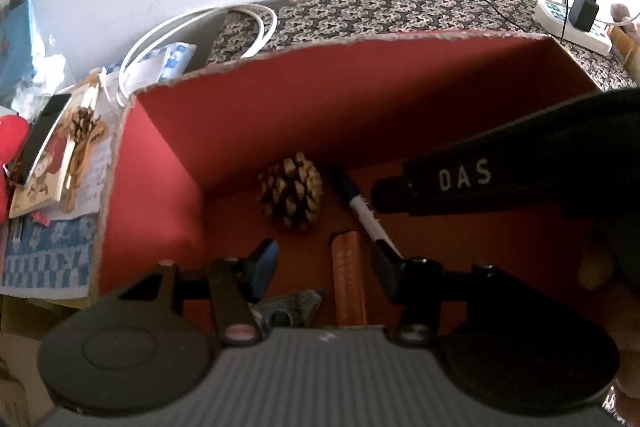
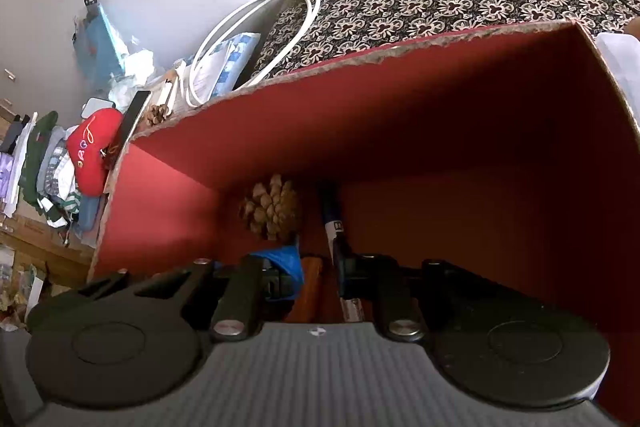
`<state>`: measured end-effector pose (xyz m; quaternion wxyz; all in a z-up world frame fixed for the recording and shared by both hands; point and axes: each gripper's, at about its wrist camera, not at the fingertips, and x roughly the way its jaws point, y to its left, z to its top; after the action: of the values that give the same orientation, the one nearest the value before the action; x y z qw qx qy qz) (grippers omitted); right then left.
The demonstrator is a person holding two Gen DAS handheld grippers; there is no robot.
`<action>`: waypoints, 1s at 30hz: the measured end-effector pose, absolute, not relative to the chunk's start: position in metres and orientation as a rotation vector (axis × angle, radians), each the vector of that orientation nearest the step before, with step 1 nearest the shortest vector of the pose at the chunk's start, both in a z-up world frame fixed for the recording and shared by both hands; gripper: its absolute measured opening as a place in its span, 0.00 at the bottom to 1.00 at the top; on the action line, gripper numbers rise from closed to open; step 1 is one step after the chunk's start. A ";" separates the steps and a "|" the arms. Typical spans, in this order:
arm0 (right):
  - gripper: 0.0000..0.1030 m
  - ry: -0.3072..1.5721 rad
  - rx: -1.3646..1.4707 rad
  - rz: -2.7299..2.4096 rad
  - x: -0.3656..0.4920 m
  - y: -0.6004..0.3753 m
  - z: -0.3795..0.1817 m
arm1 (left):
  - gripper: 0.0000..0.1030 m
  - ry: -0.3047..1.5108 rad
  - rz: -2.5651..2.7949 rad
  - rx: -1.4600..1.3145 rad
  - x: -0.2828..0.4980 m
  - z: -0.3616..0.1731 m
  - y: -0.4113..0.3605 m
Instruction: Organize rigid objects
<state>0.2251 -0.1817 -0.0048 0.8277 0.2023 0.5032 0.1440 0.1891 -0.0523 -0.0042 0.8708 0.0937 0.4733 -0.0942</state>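
Both grippers reach into a red-lined cardboard box (image 1: 248, 115) that stands on a floral-patterned surface (image 1: 360, 11). The left gripper (image 1: 324, 259) is wide open, its fingers (image 1: 264, 259) well apart and holding nothing; an orange rectangular item (image 1: 350, 279) lies on the box floor in the gap between them, touched by neither. A pine cone (image 1: 291, 195) rests at the far wall at 12 o'clock from this gripper, and a blue-and-white pen (image 1: 360, 211) lies just beside the cone at its 3 o'clock, running diagonally toward the left gripper's right finger. In the left wrist view, the right gripper (image 1: 384, 195) enters from 3 o'clock as a dark body marked "DAS". In the right wrist view, the right gripper (image 2: 316, 267) also stands open with nothing between its fingers; the pen (image 2: 332, 219) runs alongside its right finger (image 2: 344, 263), and contact cannot be determined. The pine cone (image 2: 272, 213) sits at 11 o'clock. A white cable (image 1: 192, 39) loops outside the box at 10 o'clock, beside a red plush heart (image 2: 94, 155).
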 end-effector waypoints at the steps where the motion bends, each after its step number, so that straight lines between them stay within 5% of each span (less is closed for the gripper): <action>1: 0.00 1.068 0.428 0.310 0.225 -0.181 -0.005 | 0.52 0.989 -0.195 0.196 0.189 -0.004 -0.052; 30: 0.00 1.056 0.398 0.275 0.226 -0.181 -0.003 | 0.52 0.965 -0.123 0.222 0.187 -0.007 -0.056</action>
<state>0.2260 -0.1815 -0.0029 0.8360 0.1878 0.4990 0.1300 0.1872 -0.0557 -0.0067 0.8782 0.1066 0.4626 -0.0589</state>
